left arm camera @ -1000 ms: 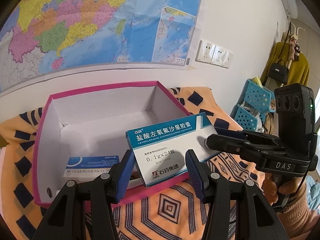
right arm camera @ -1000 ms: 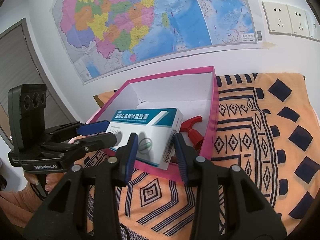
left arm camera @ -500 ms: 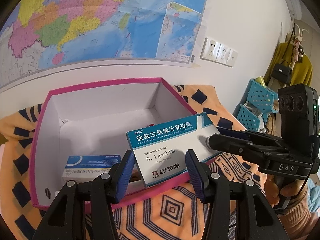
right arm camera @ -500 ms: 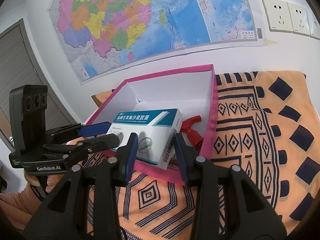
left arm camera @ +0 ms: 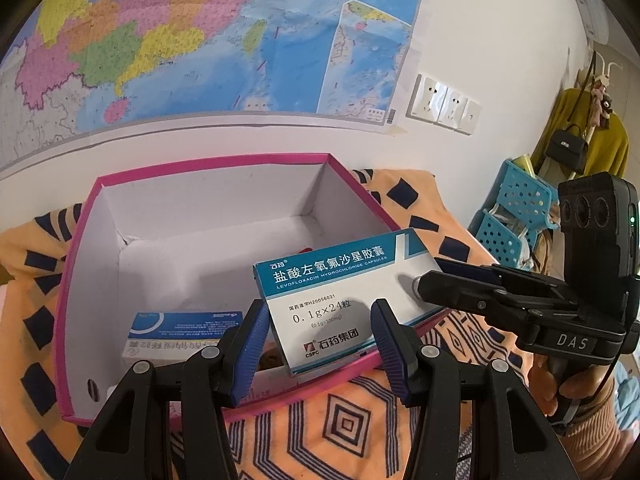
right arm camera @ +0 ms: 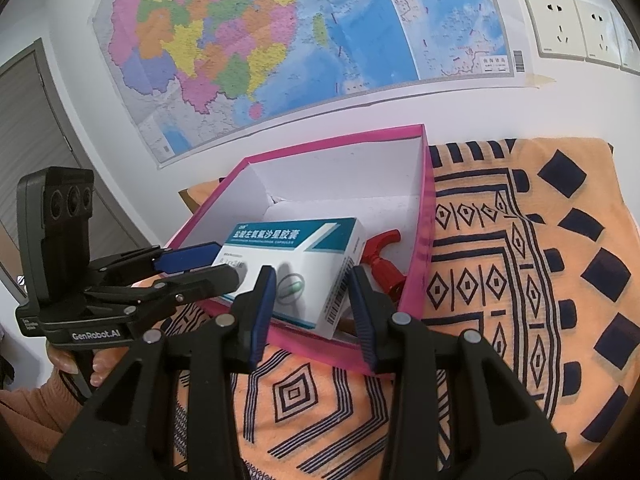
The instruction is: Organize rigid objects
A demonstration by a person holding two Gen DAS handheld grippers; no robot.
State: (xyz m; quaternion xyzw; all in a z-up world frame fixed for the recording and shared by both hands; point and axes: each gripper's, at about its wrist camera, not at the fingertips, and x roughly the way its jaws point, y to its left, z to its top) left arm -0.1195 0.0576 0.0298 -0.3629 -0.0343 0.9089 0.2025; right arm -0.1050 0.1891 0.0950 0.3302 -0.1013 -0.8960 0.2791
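A white and teal medicine box (left arm camera: 340,300) hangs tilted over the near rim of an open pink carton (left arm camera: 216,162). My left gripper (left arm camera: 318,320) is shut on its lower end, one blue pad on each side. From the right, my right gripper (left arm camera: 434,278) clamps the box's other end. In the right wrist view the medicine box (right arm camera: 296,264) sits between the right gripper (right arm camera: 312,292) pads, with the left gripper (right arm camera: 218,266) on its left end. Inside the pink carton (right arm camera: 336,140) lie a blue and white packet (left arm camera: 184,328) and a red plastic piece (right arm camera: 380,256).
The carton rests on an orange cloth (right arm camera: 520,280) with dark geometric patterns. A wall map (left arm camera: 200,40) and wall sockets (left arm camera: 444,104) are behind it. Blue perforated baskets (left arm camera: 516,208) and a coat rack with a bag stand at the far right.
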